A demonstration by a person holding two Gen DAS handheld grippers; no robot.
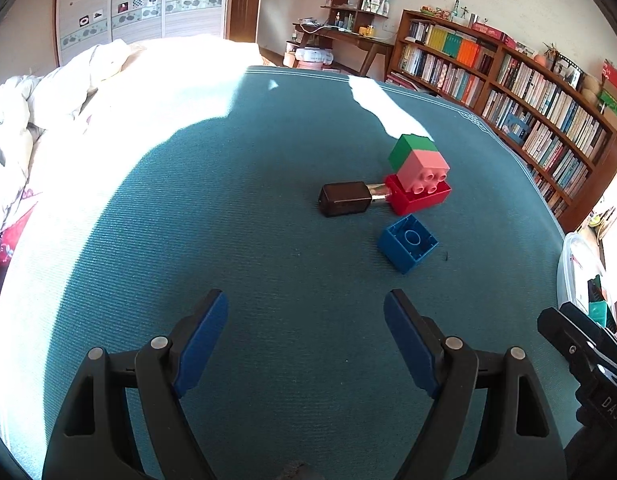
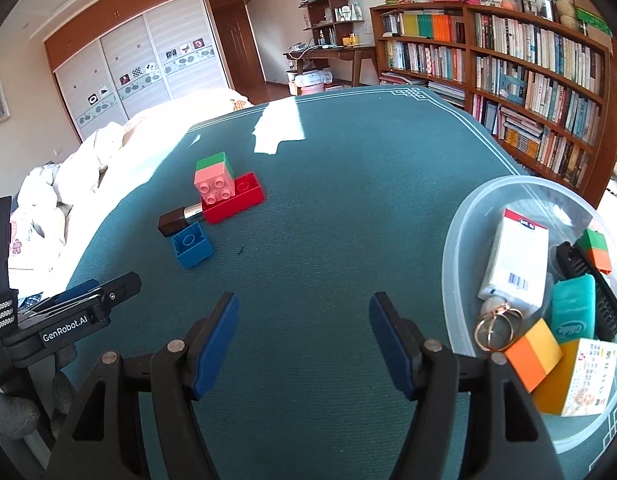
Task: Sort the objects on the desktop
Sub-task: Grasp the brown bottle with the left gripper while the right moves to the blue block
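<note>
On the teal tabletop [image 1: 228,220] lie a pink-and-green brick [image 1: 418,160], a red brick [image 1: 418,198], a dark brown lipstick [image 1: 344,199] touching the red brick, and a blue brick [image 1: 407,242] lying hollow side up. They also show in the right wrist view: the pink-and-green brick [image 2: 214,178], the red brick [image 2: 238,200], the lipstick [image 2: 176,220], the blue brick [image 2: 191,245]. My left gripper [image 1: 306,308] is open and empty, short of the blue brick. My right gripper [image 2: 304,308] is open and empty beside a clear plastic bowl [image 2: 464,216].
The bowl holds a white box [image 2: 514,256], a teal floss case [image 2: 572,312], a black comb [image 2: 592,292], orange bricks [image 2: 534,354], a key ring [image 2: 494,328] and a yellow carton [image 2: 576,380]. A bed [image 1: 68,100] lies left. Bookshelves [image 2: 528,68] stand right.
</note>
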